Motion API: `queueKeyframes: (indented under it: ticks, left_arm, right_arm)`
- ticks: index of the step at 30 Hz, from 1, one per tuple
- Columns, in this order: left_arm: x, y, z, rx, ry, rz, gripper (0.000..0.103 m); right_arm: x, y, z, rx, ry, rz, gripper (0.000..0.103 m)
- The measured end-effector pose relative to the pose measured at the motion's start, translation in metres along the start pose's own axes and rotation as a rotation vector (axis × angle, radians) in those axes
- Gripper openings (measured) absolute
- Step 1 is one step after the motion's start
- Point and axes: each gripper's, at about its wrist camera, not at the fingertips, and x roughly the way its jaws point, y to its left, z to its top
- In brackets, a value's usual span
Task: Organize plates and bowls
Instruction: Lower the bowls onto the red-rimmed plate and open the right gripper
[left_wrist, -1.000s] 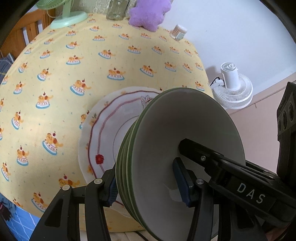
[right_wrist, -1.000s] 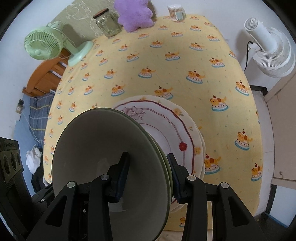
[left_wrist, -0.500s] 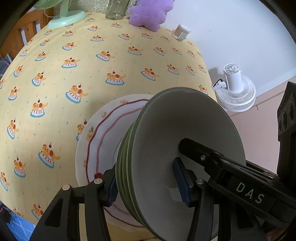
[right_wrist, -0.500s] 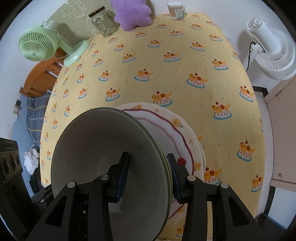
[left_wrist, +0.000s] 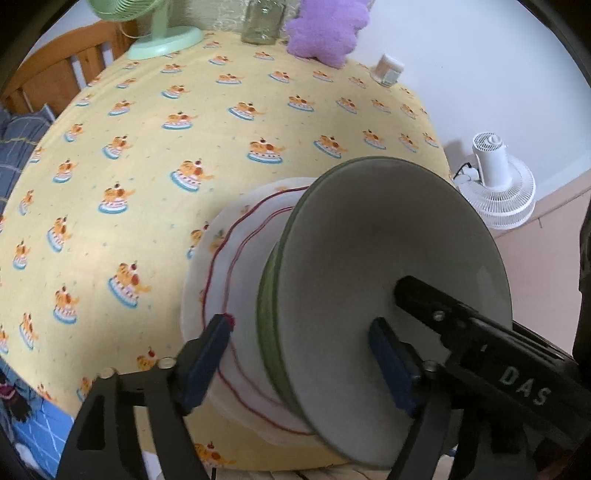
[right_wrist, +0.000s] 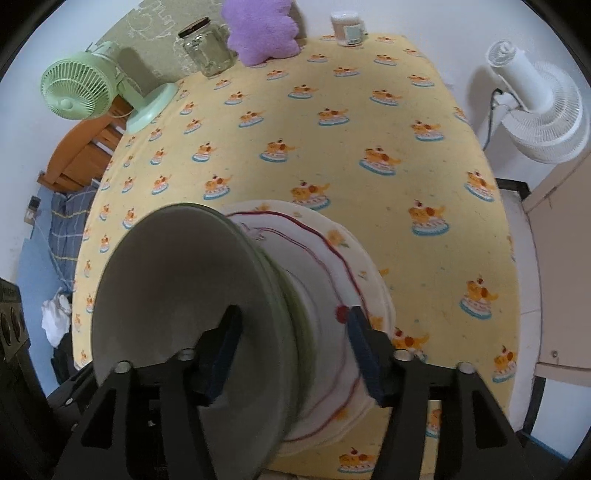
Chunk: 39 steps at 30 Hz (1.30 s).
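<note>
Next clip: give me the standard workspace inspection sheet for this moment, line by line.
Surface: table under a yellow tablecloth printed with cakes.
Job's things: stack of green bowls on a stack of white plates with red trim, at the near edge.
Clutter: green desk fan, glass jar, purple plush and a small container along the far edge.
Grippers: left gripper and right gripper both open, jaws astride the bowl rims.
Cables: dark cord at the white fan.
Surroundings: white floor fan, wooden furniture, white wall.
</note>
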Motion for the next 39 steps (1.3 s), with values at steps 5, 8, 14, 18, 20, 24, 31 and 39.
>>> queueKeyframes:
  ticks: [5, 8, 14, 18, 20, 24, 31, 39]
  left_arm:
    - [-0.015, -0.001, -0.002, 0.044, -0.03, -0.008, 0.089]
    - [-0.028, 0.001, 0.0, 0.09, -0.062, -0.02, 0.09]
    - [-0.058, 0.007, 0.005, 0.205, -0.155, -0.027, 0.09]
    - [-0.079, 0.023, 0.004, 0.281, -0.228, -0.013, 0.09]
    - [-0.089, 0.035, 0.0, 0.314, -0.267, -0.01, 0.09]
    - [-0.104, 0.062, -0.002, 0.357, -0.311, -0.004, 0.09]
    - [-0.122, 0.104, -0.016, 0.389, -0.428, 0.021, 0.09]
    - [-0.112, 0.142, -0.048, 0.332, -0.498, 0.066, 0.09]
  right_arm:
    - [-0.02, 0.002, -0.008, 0.016, -0.061, -0.036, 0.083]
    - [-0.036, 0.01, -0.013, 0.031, -0.115, -0.062, 0.084]
    - [-0.066, 0.039, -0.024, 0.03, -0.249, -0.168, 0.084]
    - [-0.078, 0.063, -0.038, 0.058, -0.32, -0.218, 0.084]
    - [-0.08, 0.076, -0.045, 0.073, -0.345, -0.219, 0.084]
    - [-0.08, 0.107, -0.06, 0.086, -0.398, -0.226, 0.084]
    - [-0.074, 0.145, -0.081, 0.072, -0.452, -0.202, 0.084]
    - [-0.055, 0.172, -0.118, -0.028, -0.553, -0.206, 0.084]
